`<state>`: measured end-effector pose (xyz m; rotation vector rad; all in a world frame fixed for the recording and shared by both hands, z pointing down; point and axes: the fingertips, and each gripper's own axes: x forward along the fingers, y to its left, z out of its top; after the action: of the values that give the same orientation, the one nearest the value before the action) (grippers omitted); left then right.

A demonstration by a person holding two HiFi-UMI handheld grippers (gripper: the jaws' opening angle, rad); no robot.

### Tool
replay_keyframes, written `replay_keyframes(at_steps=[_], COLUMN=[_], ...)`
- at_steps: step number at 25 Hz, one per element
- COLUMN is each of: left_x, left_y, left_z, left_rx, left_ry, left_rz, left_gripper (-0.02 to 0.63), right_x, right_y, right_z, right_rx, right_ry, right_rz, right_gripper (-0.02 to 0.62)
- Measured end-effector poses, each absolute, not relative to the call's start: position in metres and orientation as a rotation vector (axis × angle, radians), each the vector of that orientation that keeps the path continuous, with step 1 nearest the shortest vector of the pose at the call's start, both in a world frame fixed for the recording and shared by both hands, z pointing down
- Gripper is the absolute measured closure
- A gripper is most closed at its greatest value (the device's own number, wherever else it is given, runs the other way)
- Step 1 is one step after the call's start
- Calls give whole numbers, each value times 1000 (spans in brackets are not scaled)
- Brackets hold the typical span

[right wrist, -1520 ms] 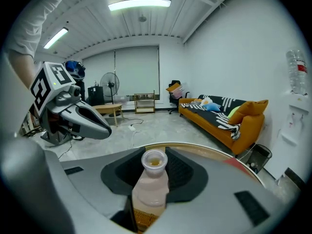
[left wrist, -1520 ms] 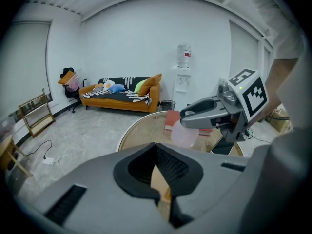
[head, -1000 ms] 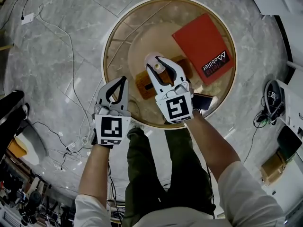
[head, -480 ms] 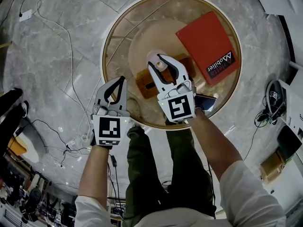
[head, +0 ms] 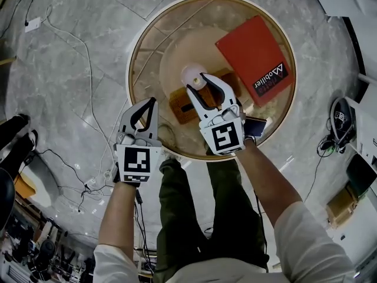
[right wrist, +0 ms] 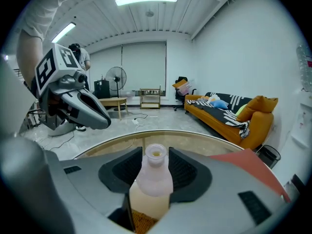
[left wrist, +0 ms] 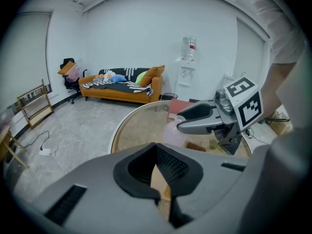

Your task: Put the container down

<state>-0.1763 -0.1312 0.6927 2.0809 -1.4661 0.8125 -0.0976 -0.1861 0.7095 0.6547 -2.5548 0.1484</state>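
The container is a translucent bottle [head: 193, 75] with pale liquid in it, standing upright on a brown mat [head: 179, 108] on the round glass table [head: 147, 46]. My right gripper [head: 198, 82] reaches around it from the near side. Its jaws are opening, with the bottle [right wrist: 152, 182] still between them, and the pads look just clear of its sides. My left gripper [head: 154, 101] hovers shut and empty over the table's near-left rim, a little left of the bottle. From the left gripper view, the bottle [left wrist: 171, 133] shows beside the right gripper [left wrist: 187, 120].
A red book [head: 253, 49] lies on the table's far right. A dark phone-like thing [head: 254, 125] lies by the right wrist. White cables [head: 76, 52] trail over the marble floor at left. An orange sofa [left wrist: 122, 84] stands at the far wall.
The right gripper's jaws have spread a little around the bottle, which stays upright on the mat. The left gripper has held its place.
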Motion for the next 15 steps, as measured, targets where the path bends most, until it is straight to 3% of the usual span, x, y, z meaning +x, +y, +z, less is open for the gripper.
replay_keyframes(at_steps=[15], left_x=[-166], left_y=[-121], left_z=[617], left_rx=[2137], left_ry=[-1484], left_rz=[821], left_gripper=[598], right_x=[-3], right_y=[-168], right_z=[617], right_rx=[887], right_ry=[-2434], right_rz=[257], right_gripper=[465])
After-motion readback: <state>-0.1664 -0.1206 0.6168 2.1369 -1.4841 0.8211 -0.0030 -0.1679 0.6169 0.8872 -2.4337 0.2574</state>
